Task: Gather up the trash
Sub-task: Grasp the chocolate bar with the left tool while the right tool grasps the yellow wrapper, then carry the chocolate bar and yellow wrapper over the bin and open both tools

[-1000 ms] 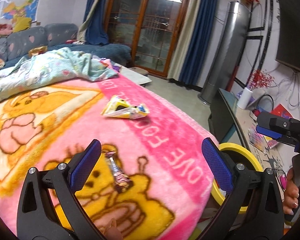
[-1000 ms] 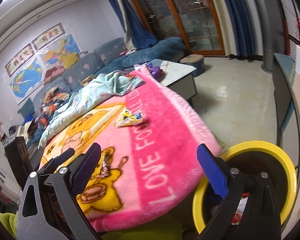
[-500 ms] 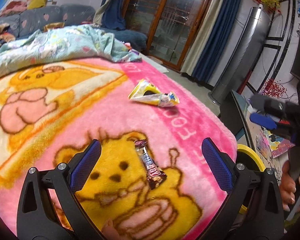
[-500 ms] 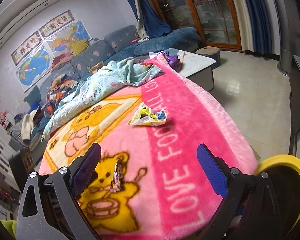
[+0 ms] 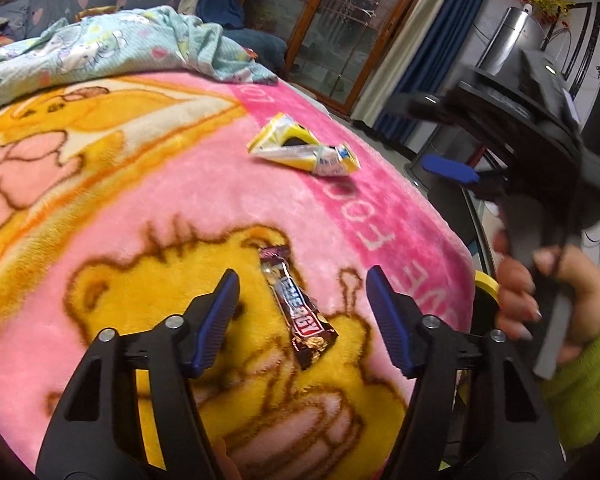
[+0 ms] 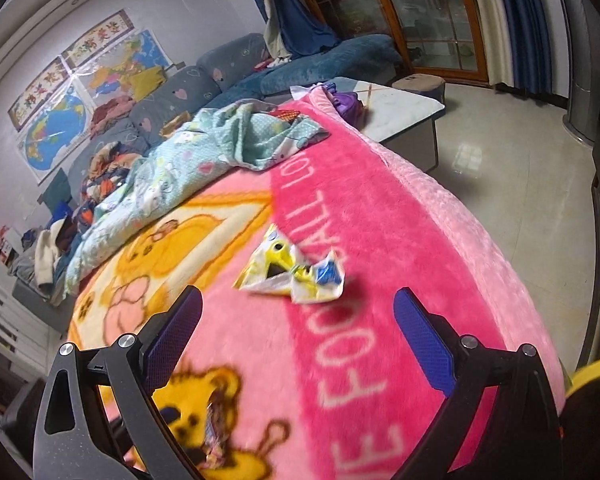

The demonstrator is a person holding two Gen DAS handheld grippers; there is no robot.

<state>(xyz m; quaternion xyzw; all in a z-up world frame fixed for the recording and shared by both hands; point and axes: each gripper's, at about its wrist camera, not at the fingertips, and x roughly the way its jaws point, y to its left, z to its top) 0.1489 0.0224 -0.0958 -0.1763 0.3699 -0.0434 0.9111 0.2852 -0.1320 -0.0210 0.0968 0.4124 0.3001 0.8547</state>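
A brown candy bar wrapper lies on the pink blanket, between the open fingers of my left gripper, which is just above it. The wrapper also shows in the right wrist view. A crumpled yellow and white wrapper lies farther off on the blanket. In the right wrist view this yellow wrapper is ahead of my right gripper, which is open and empty. The right gripper shows at the right of the left wrist view.
A yellow-rimmed bin stands at the blanket's right edge. A light green quilt is bunched at the far end. A sofa with clothes, a low white table and tiled floor lie beyond.
My left gripper has moved forward and down until the candy bar wrapper sits between its fingers. My right gripper has moved toward the yellow wrapper. The bin has slid to the frame edge.
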